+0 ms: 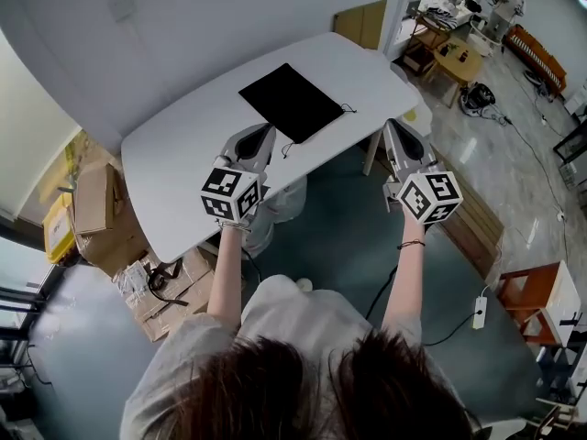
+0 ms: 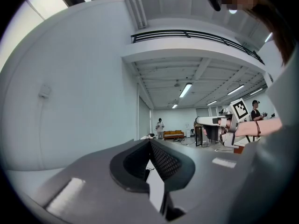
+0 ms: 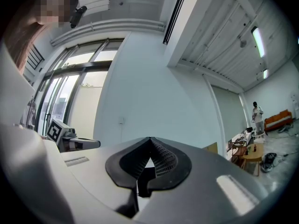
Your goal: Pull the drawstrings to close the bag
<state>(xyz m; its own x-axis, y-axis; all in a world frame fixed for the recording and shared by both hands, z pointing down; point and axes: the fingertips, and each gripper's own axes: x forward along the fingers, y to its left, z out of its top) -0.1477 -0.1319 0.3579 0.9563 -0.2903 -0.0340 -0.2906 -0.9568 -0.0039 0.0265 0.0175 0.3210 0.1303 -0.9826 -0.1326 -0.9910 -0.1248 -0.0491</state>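
Hard to make out: the mouth of the bag (image 1: pixel 292 101) cannot be told on the flat black cloth. Of the drawstrings, only a thin near drawstring (image 1: pixel 286 148) at the bag's near corner and a short right drawstring (image 1: pixel 347 109) at its right corner show.
Hidden: in the head view both hands sit behind the left marker cube (image 1: pixel 231 193) and the right marker cube (image 1: pixel 429 197). In each gripper view the tongs' own dark body fills the lower half and covers the bag.
Sliver: in the left gripper view a strip of white shows below the tips, with a tiny dark strand in it, too small to name.
Bag: flat on the white surface (image 1: pixel 183 145), ahead of and between the two tongs, touching neither.
Left tongs (image 1: pixel 267 129): tips near the near drawstring, over the surface's near edge; jaws pressed together with nothing between them.
Right tongs (image 1: pixel 391 125): by the surface's right corner, to the right of the bag and apart from it; jaws closed together, empty.
Arms: both forearms reach forward side by side, the tongs pointing roughly level; a bracelet (image 1: pixel 412 244) circles the right wrist.
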